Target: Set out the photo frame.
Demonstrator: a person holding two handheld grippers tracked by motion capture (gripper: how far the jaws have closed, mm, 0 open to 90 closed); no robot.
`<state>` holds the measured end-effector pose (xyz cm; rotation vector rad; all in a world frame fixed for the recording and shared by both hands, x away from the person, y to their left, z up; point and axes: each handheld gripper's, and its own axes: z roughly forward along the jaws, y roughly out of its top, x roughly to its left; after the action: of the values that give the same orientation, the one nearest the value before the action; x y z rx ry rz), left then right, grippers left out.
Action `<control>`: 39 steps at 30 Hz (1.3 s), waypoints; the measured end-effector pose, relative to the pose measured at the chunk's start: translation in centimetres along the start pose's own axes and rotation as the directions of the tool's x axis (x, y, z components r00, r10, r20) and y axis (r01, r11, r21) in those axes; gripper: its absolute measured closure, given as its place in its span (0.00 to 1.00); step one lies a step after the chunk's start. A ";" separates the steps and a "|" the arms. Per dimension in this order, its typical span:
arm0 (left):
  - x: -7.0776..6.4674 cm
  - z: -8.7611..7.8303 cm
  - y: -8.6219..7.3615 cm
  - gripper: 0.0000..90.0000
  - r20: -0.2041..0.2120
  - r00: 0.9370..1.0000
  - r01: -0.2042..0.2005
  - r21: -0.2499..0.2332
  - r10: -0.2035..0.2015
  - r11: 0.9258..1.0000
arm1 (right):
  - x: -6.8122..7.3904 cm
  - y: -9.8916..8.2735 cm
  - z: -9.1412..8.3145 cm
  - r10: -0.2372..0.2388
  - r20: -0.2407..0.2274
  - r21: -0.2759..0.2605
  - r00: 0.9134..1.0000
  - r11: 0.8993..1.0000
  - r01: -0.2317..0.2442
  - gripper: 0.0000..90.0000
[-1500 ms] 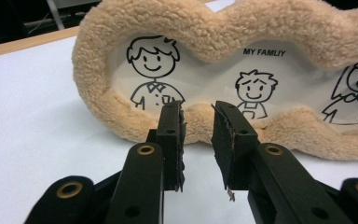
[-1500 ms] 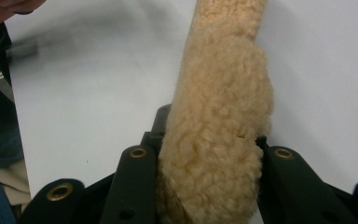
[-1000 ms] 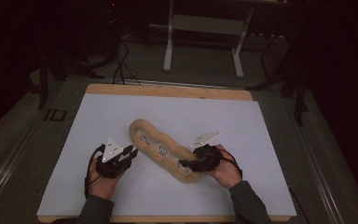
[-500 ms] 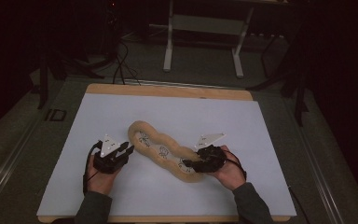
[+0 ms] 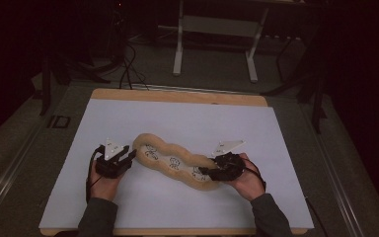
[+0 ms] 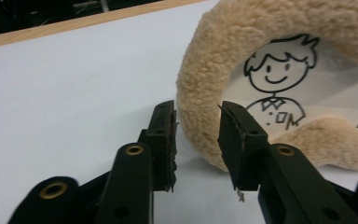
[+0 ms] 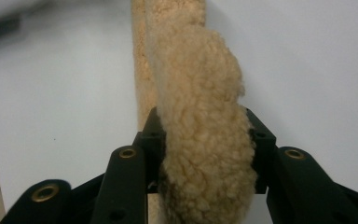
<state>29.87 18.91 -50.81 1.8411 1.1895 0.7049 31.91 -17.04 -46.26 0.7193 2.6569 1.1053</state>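
Letting go looks like the step in hand: my left tongs [image 6: 196, 135] have just been spreading and stand apart, the fleecy rim of the plush toy [image 5: 175, 160] just ahead of their tips, untouched. My right tongs [image 7: 205, 144] have been easing apart too, yet fleece is bunched between both jaws, seemingly pinched there. The toy lies on the white tabletop [image 5: 286, 148] between both tongs. I judge it best to spread the right wider before drawing back, or it drags.

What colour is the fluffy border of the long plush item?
Light tan, like sheepskin; the plush item shows it best in the left gripper view.
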 end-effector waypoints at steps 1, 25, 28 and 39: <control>0.0 0.1 0.0 0.72 -0.002 1.000 -0.001 0.001 0.001 1.000 | 0.0 -0.1 0.0 0.004 0.002 -0.001 1.000 1.000 -0.004 0.67; 0.4 2.2 0.3 0.68 0.063 0.998 -0.010 0.002 0.010 1.000 | 0.2 -3.0 -0.5 0.099 0.024 -0.038 0.995 0.994 -0.098 0.55; 0.6 2.5 0.2 0.68 0.075 0.997 0.006 0.010 -0.007 1.000 | 0.2 -3.5 -0.4 0.117 0.029 -0.036 0.993 0.993 -0.116 0.54; 0.6 2.7 0.3 0.75 0.077 0.997 0.021 0.024 -0.023 0.999 | 0.2 -5.2 -0.1 0.245 -0.009 -0.058 0.970 0.968 -0.245 0.53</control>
<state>32.43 18.51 -51.89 1.8553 1.1704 0.6048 29.82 -20.18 -49.81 1.0578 2.5758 1.2365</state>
